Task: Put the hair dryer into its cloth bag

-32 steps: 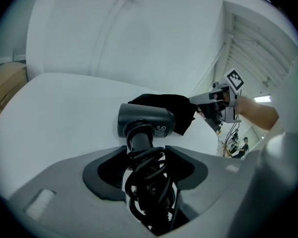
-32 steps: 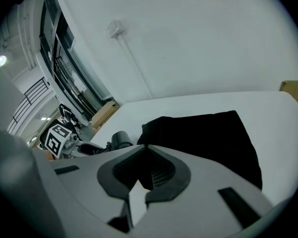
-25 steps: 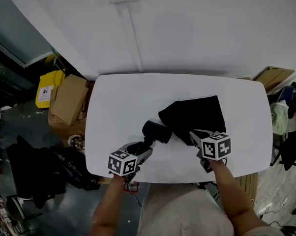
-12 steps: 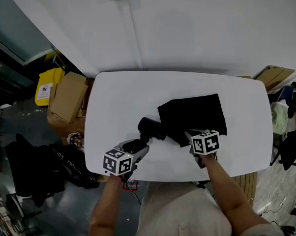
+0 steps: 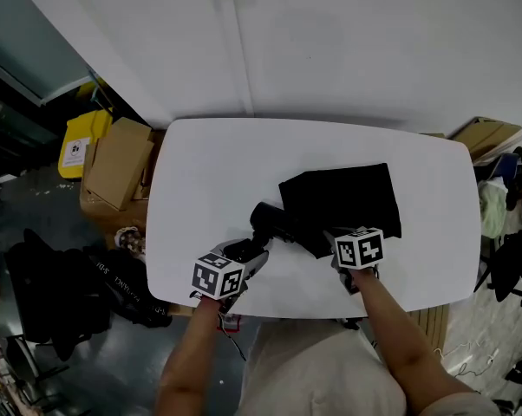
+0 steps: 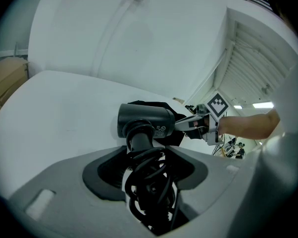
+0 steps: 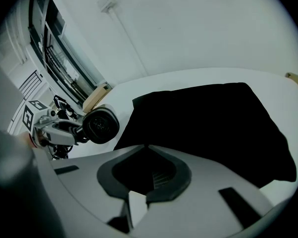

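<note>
Where the left gripper [image 5: 259,248] clamps, jaws set wide, it holds the hair dryer [image 6: 141,120] by the handle, with the black cord [image 6: 149,182] bunched in loops between the jaws. Dryer: matte black, short round barrel, small printed label on its side. It sits over the white table [image 5: 209,172], barrel end just beside the left edge of the cloth bag [image 5: 348,193]. Right gripper [image 5: 332,237]: jaws nearly together, pinching the bag's near edge. Bag: black, flat, roughly square, mid-table.
</note>
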Demonstrator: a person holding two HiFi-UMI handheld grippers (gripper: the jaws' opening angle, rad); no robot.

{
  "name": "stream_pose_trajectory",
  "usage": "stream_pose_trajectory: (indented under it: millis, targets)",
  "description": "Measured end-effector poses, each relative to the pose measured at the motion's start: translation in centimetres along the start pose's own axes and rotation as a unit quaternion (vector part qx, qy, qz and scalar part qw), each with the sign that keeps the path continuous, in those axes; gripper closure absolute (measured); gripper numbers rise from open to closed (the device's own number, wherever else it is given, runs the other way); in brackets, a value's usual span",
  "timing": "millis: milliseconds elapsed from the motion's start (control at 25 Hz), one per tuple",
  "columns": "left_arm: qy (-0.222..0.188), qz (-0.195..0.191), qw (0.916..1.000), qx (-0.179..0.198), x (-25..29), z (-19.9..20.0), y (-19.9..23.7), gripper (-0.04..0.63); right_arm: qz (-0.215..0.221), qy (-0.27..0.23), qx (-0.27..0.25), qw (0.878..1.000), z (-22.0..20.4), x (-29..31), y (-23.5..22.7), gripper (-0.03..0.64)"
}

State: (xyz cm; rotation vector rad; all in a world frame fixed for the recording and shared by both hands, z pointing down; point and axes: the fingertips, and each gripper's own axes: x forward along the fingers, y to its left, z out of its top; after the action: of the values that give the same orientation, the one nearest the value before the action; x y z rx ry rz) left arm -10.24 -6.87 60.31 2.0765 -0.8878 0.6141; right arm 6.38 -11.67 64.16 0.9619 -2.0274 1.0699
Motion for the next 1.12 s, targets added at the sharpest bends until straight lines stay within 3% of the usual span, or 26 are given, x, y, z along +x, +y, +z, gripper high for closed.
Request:
stream_pose_trajectory:
  millis: [160, 520, 720, 920, 1120]
  targets:
    - [0.005, 0.0, 1.0, 0.007, 1.2, 0.2, -0.3, 0.35, 0.005, 0.001, 0.002, 1.0, -0.1, -0.1, 0.1, 0.585]
    - [0.018, 0.007, 0.9988, 0.046, 1.8, 0.0, -0.4, 0.35, 0.045, -0.02, 0.001, 0.999, 1.8, -1.5, 1.2, 0.501]
    - [0.023, 0.008, 0.9969, 0.074, 2.0, -0.1, -0.4, 0.35, 0.051, -0.013, -0.085, 0.995, 3.5, -0.8, 1.9, 0.492]
    - [0.025, 0.004, 0.9961, 0.085, 2.1, 0.0, -0.3, 0.35, 0.027, 0.032, -0.195, 0.98, 4.2, 1.4, 2.2, 0.5]
    - [0.029, 0.004, 0.995, 0.096, 2.1, -0.1, -0.2, 0.35, 0.026, 0.067, -0.215, 0.974, 4.0, 2.8, 1.9, 0.514]
